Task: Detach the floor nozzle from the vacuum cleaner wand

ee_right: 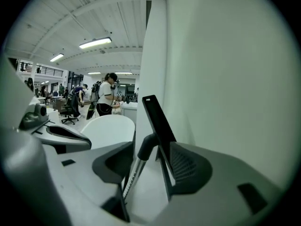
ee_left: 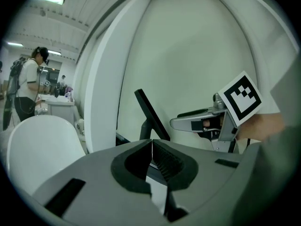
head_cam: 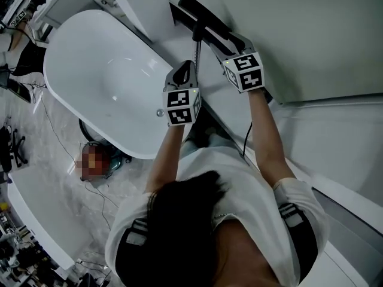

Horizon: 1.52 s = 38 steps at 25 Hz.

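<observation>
The black floor nozzle (head_cam: 206, 20) leans up against the white wall, and its neck joins the metal wand (head_cam: 194, 49), which runs down toward me. My left gripper (head_cam: 187, 67) sits right beside the wand with its jaws shut; in the left gripper view (ee_left: 151, 149) the pads meet with nothing clearly between them, and the nozzle (ee_left: 150, 114) stands just beyond. My right gripper (head_cam: 236, 45) is near the nozzle's right end. In the right gripper view its jaws (ee_right: 151, 150) stand open, with the wand (ee_right: 134, 171) and nozzle (ee_right: 157, 119) showing in the gap, not pressed.
A white bathtub (head_cam: 102, 70) lies at the left, close to the left gripper. The white wall panel (head_cam: 311, 34) rises behind the nozzle. Cables (head_cam: 66, 148) trail on the floor. People (ee_right: 106, 95) stand far off in the room.
</observation>
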{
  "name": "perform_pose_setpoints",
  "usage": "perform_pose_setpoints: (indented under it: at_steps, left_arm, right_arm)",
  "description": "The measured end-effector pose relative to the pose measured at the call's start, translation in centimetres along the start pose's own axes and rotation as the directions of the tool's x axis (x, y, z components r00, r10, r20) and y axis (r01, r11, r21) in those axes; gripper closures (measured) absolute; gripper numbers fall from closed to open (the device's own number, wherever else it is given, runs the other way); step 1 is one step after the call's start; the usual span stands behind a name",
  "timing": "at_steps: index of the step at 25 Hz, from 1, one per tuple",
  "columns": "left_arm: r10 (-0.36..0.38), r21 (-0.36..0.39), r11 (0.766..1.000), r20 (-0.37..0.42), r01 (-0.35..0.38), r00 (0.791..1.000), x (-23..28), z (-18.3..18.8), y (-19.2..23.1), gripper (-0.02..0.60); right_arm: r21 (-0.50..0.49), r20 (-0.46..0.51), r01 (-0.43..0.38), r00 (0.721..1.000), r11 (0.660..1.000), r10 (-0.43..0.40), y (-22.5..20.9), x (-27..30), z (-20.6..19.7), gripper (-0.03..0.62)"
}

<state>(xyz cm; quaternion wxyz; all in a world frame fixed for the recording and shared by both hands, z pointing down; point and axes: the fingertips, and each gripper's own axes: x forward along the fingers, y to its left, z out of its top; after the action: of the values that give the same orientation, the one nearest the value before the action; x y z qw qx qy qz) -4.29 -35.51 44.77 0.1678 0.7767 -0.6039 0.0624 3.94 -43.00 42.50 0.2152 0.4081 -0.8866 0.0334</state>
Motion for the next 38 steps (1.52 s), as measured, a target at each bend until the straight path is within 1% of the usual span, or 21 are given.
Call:
perform_pose_setpoints:
  at_steps: [3, 6, 11, 15, 23, 26, 33, 38]
  left_arm:
    - [0.004, -0.009, 1.000, -0.013, -0.004, 1.000, 0.7, -0.2, 0.8, 0.575]
    - [0.013, -0.013, 1.000, -0.024, -0.013, 1.000, 1.4, -0.3, 1.7, 0.575]
    - [0.029, -0.013, 0.999, -0.038, -0.030, 0.999, 2.4, -0.7, 2.5, 0.577]
    - [0.039, -0.015, 0.999, -0.049, -0.040, 0.998, 3.0, -0.8, 3.1, 0.575]
    - [0.046, -0.022, 0.999, -0.073, -0.047, 0.996, 4.1, -0.8, 3.9, 0.575]
    - [0.052, -0.024, 0.998, -0.076, -0.054, 0.996, 4.1, -0.8, 4.2, 0.577]
    - [0.085, -0.008, 0.996, -0.109, -0.086, 0.990, 4.5, -2.1, 6.2, 0.575]
    - [0.091, -0.015, 0.996, -0.122, -0.093, 0.988, 4.7, -2.9, 6.9, 0.575]
  right_arm:
    - [-0.050, -0.043, -0.009, 0.999, 0.999, 0.007, -0.7, 1.6, -0.2, 0.336]
    - [-0.095, -0.074, -0.016, 0.997, 0.995, 0.009, -1.3, 3.1, -0.1, 0.335]
    - [-0.167, -0.148, -0.042, 0.989, 0.985, 0.017, -2.6, 5.2, -1.1, 0.327]
    - [-0.236, -0.197, -0.056, 0.980, 0.970, 0.008, -3.3, 6.3, -1.4, 0.318]
    - [-0.282, -0.287, -0.080, 0.958, 0.956, -0.004, -5.0, 9.4, -2.9, 0.312]
    - [-0.287, -0.311, -0.100, 0.950, 0.953, 0.006, -5.3, 10.6, -3.3, 0.310]
    - [-0.346, -0.338, -0.144, 0.941, 0.927, 0.020, -5.4, 12.8, -4.5, 0.303]
    - [-0.357, -0.324, -0.149, 0.946, 0.922, 0.027, -5.1, 13.9, -4.9, 0.303]
